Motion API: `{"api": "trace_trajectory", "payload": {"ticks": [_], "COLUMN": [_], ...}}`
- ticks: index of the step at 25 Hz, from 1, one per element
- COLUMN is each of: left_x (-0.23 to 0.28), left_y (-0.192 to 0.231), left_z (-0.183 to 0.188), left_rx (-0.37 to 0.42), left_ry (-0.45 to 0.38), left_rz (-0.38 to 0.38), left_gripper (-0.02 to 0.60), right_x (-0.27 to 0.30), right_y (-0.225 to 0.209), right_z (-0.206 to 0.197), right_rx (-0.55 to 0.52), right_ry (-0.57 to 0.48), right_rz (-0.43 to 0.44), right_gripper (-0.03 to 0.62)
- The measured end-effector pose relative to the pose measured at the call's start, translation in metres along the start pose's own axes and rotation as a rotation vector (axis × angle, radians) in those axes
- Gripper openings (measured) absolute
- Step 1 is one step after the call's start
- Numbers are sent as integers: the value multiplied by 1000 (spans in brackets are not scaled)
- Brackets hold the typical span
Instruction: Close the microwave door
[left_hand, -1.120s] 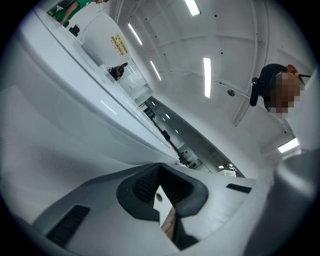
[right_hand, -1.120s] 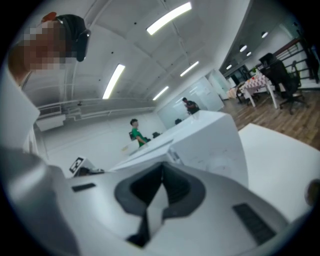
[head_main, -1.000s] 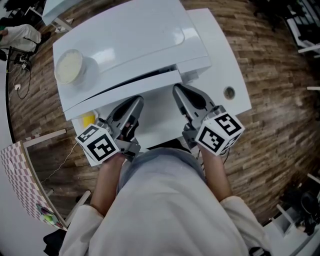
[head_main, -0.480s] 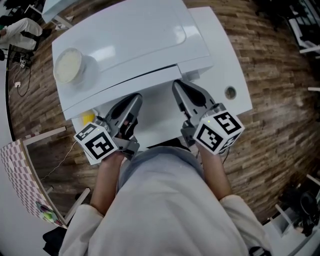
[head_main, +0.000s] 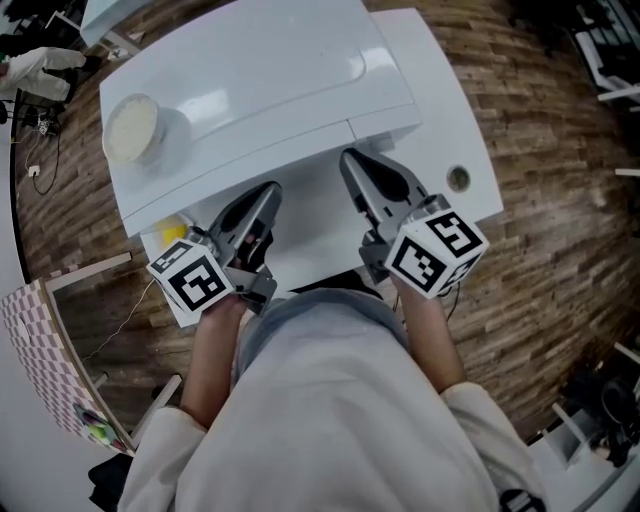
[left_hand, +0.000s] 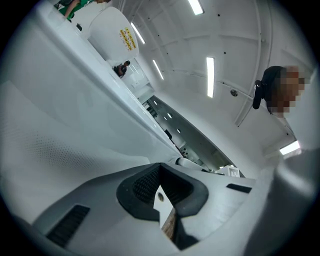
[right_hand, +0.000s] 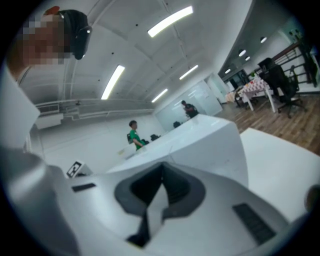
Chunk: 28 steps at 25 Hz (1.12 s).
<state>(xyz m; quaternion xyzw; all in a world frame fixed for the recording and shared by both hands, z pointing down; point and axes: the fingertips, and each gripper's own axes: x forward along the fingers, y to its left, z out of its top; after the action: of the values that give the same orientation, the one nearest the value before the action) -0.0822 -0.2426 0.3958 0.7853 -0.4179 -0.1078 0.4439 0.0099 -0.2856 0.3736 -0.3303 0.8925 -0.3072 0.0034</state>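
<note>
The white microwave (head_main: 250, 70) stands on a white table (head_main: 440, 90). Its door edge (head_main: 240, 175) lies flush along the front, with no dark gap showing. My left gripper (head_main: 268, 192) is shut and empty, its tips against the door's left part. The right gripper (head_main: 350, 160) is also shut and empty, its tips at the door's right end under the top edge. The left gripper view shows that gripper (left_hand: 159, 172) right up against the white door face (left_hand: 75, 125). In the right gripper view, that gripper (right_hand: 161, 170) points at the microwave's corner (right_hand: 210, 140).
A round cream lid or bowl (head_main: 133, 130) sits on the microwave top at the left. A yellow item (head_main: 175, 232) lies on the table by the left gripper. The table has a cable hole (head_main: 457, 180) at the right. A pink checked panel (head_main: 40, 350) stands on the wooden floor.
The dark gap between the door and the microwave body has closed. Both grippers moved forward with the door, toward the microwave.
</note>
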Motion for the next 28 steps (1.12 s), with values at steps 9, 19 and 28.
{"api": "trace_trajectory", "payload": {"ticks": [9, 19, 28], "left_x": [-6, -6, -11], "left_y": [-12, -37, -53], "left_z": [-15, -29, -33], "left_rx": [19, 51, 27], "left_ry": [18, 47, 33], "left_rz": [-27, -67, -97], "left_gripper": [15, 17, 15], "right_x": [-30, -75, -96], "right_y": [17, 22, 34], "right_z": [-1, 4, 3], "right_rx": [-108, -175, -256], "right_ry": [4, 8, 55], "right_rz": [23, 27, 0], "right_gripper": [23, 23, 23]}}
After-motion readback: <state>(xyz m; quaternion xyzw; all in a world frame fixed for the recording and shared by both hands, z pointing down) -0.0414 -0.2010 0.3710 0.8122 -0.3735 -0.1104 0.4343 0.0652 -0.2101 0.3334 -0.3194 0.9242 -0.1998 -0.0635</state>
